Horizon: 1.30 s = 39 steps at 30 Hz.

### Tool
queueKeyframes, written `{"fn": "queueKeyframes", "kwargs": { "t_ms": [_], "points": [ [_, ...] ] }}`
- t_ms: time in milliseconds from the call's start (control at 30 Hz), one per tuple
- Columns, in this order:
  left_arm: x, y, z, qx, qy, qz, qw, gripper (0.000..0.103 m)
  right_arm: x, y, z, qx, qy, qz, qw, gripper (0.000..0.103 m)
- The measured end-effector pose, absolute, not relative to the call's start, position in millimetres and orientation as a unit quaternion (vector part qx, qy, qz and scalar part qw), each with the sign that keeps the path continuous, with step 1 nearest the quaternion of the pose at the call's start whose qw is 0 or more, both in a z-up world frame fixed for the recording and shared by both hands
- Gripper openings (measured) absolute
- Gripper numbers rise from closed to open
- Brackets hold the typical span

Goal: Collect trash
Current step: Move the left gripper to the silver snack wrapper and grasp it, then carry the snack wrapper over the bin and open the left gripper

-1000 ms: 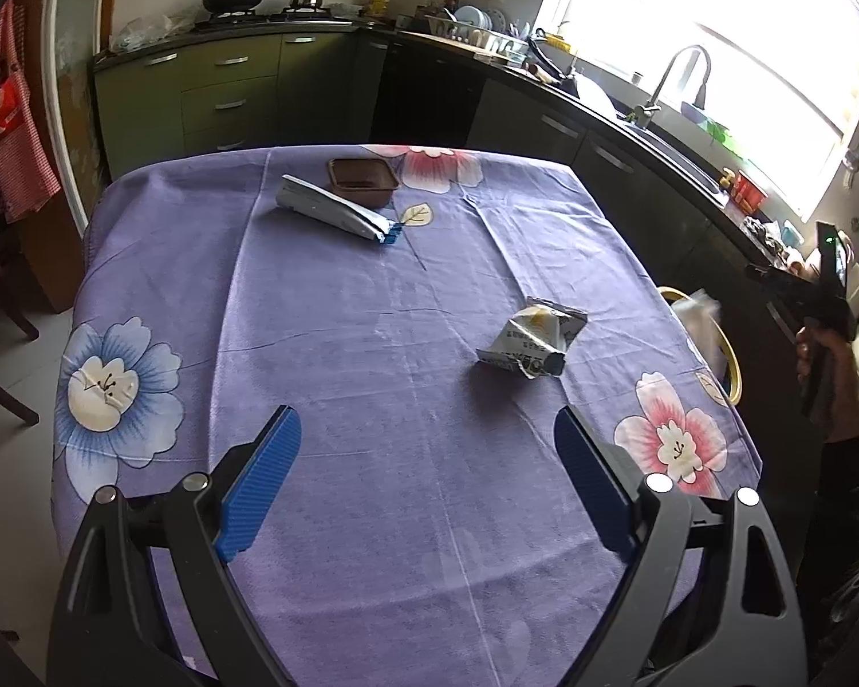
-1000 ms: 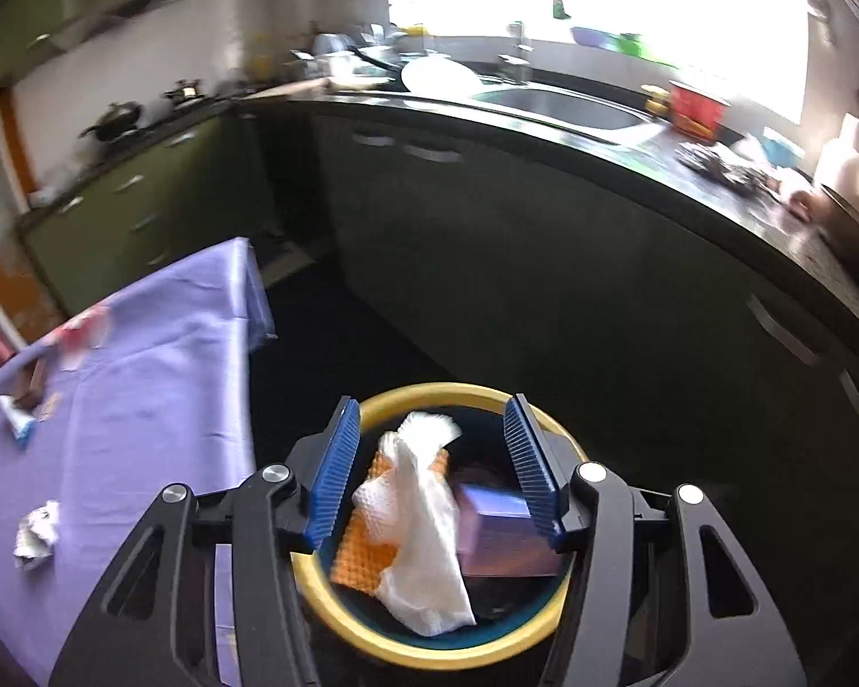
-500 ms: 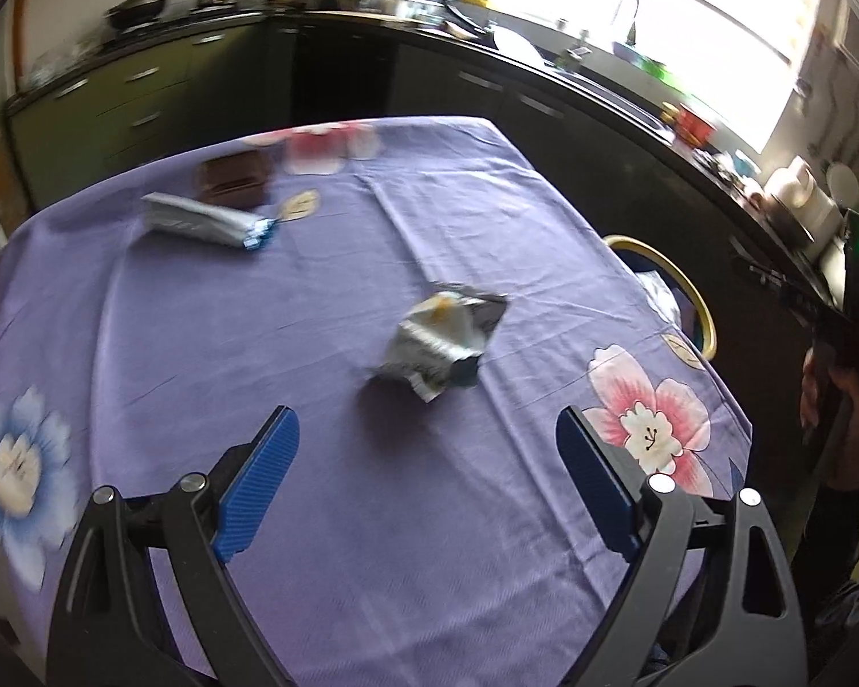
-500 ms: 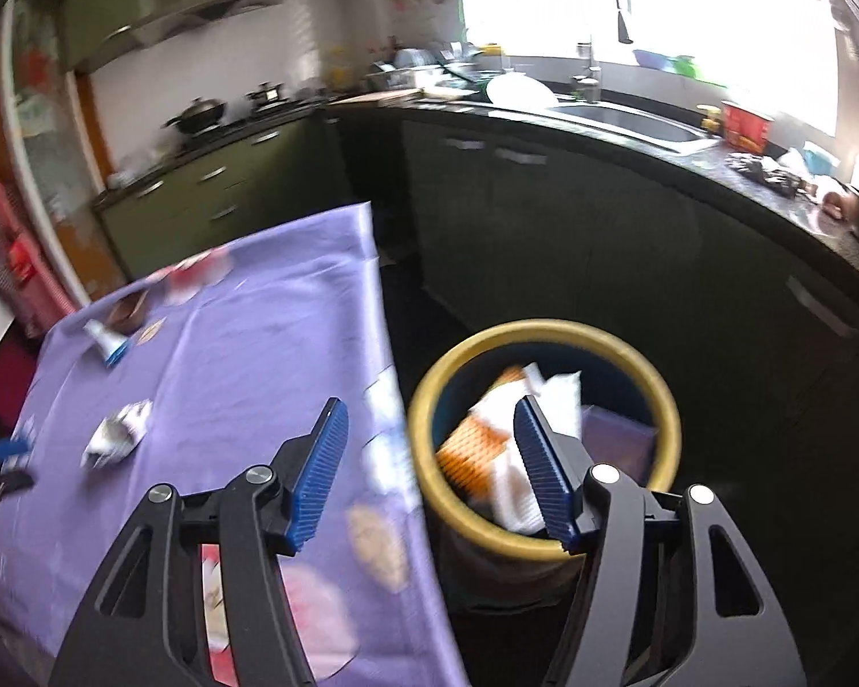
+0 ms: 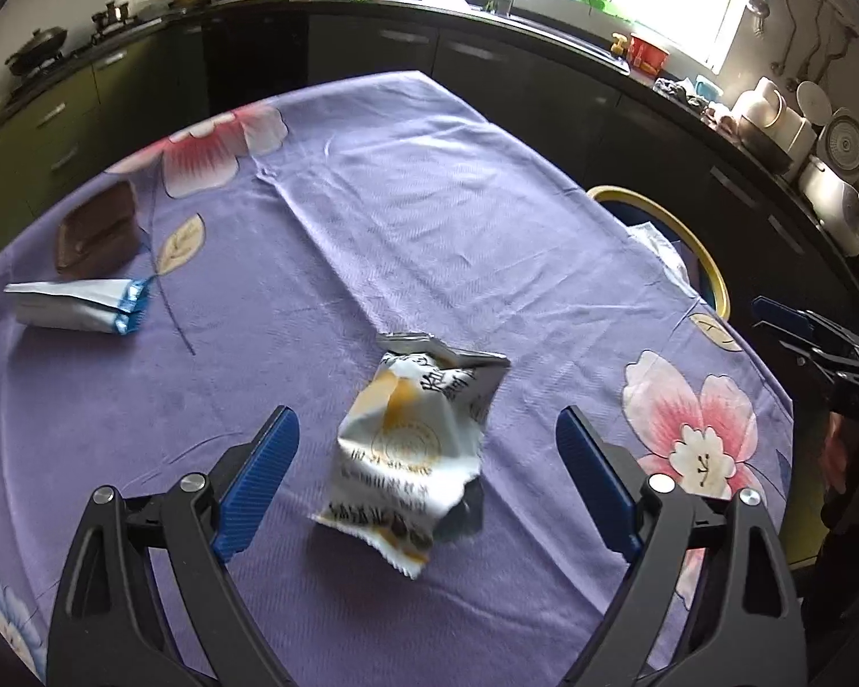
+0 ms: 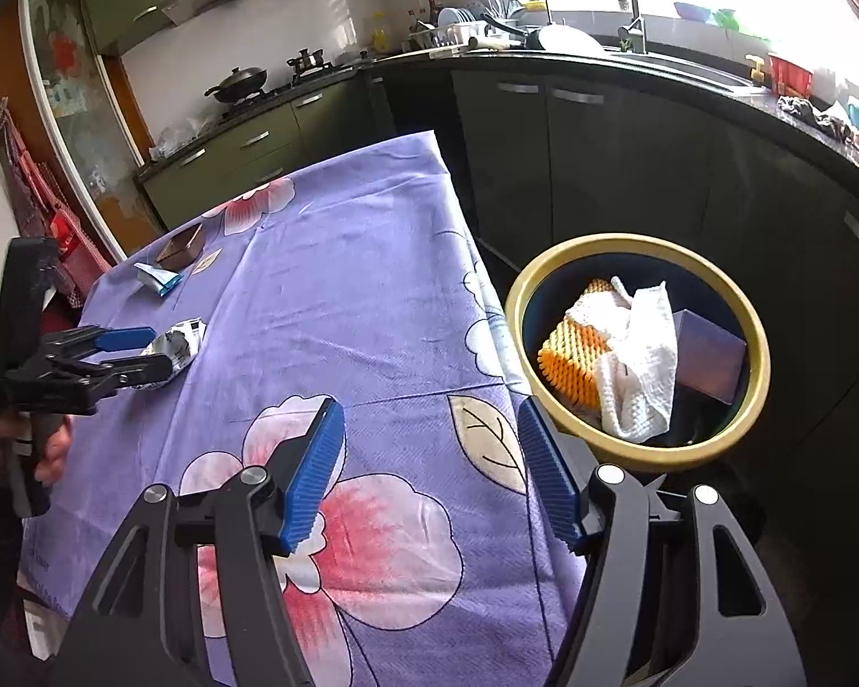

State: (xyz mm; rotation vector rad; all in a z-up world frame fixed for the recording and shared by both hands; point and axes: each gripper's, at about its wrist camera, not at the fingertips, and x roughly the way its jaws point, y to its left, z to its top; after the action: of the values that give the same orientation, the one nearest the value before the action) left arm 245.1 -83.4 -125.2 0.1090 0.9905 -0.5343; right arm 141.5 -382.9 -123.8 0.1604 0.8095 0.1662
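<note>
The left gripper [image 5: 426, 461] is hanging over the purple flowered tablecloth [image 5: 429, 217] with its jaws standing wide, and the crumpled snack wrapper [image 5: 415, 452] is lying on the cloth between the 2 blue pads [image 5: 257, 475] without touching either. Farther off on the cloth, a white packet with a blue end [image 5: 77, 304] is lying just beside a brown tray [image 5: 94, 229]. The right gripper [image 6: 429, 472] is hovering over the table's near edge, jaws partly apart and holding nothing (only cloth is showing between them). Beside the table, the yellow-rimmed bin [image 6: 756, 332] is holding a white paper towel [image 6: 638, 363], an orange-and-white sponge-like piece [image 6: 570, 355] and a purple box [image 6: 710, 355].
</note>
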Motion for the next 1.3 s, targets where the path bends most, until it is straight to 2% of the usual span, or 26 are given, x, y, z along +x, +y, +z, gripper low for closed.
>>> {"fn": "queueKeyframes", "kwargs": {
  "t_ms": [367, 600, 700, 767, 1300],
  "points": [
    [253.2, -95.8, -134.4, 0.083, 0.466, -0.251, 0.845, 0.085, 152.5, -380.5, -127.0, 0.084, 0.398, 0.092, 0.909, 0.064],
    [252.3, -98.8, -137.6, 0.103, 0.462, -0.244, 0.846, 0.068, 153.6, -381.2, -128.5, 0.087, 0.401, 0.091, 0.907, 0.065],
    [249.4, -100.0, -136.7, 0.114, 0.458, -0.243, 0.847, 0.052, 152.7, -380.1, -129.1, 0.088, 0.401, 0.091, 0.907, 0.065],
    [247.5, -100.5, -136.0, 0.119, 0.458, -0.244, 0.847, 0.047, 152.5, -379.5, -129.0, 0.088, 0.401, 0.093, 0.907, 0.065],
    [221.3, -127.5, -96.5, 0.121, 0.43, -0.28, 0.85, 0.046, 127.9, -400.9, -125.1, 0.084, 0.402, 0.068, 0.909, 0.065]
  ]
}}
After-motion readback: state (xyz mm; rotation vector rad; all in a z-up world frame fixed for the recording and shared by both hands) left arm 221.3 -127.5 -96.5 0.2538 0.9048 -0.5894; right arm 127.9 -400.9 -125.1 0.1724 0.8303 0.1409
